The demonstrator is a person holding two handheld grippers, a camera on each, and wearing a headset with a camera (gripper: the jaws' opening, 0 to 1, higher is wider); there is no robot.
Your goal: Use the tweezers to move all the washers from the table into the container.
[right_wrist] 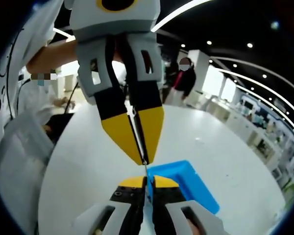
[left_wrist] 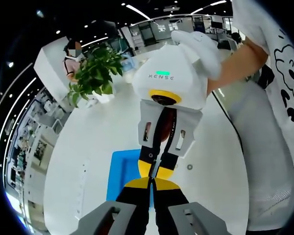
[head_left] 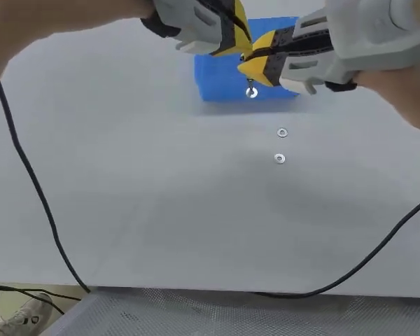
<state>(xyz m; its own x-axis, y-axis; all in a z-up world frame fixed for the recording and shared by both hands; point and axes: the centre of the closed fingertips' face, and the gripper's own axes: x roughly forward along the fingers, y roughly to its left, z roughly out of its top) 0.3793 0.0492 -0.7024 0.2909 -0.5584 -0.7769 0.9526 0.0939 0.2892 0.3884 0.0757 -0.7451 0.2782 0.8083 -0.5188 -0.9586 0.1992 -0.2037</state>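
Observation:
The blue container (head_left: 220, 78) sits at the far middle of the grey table (head_left: 161, 203). Above its front edge my two grippers meet tip to tip. My left gripper (head_left: 241, 50) comes in from the upper left and my right gripper (head_left: 250, 68) from the right. Both are shut on thin metal tweezers (head_left: 250, 82), whose tip hangs down with a washer (head_left: 251, 92) in it. Two more washers (head_left: 282, 132) (head_left: 279, 158) lie on the table in front of the container. In the right gripper view the tweezers (right_wrist: 139, 137) run between the left gripper's yellow jaws, over the container (right_wrist: 186, 183).
A black cable (head_left: 35, 189) crosses the table's left side and another (head_left: 378, 245) loops over the front right. The table's front edge (head_left: 217, 290) runs along the bottom. A potted plant (left_wrist: 93, 73) and a person stand far off in the left gripper view.

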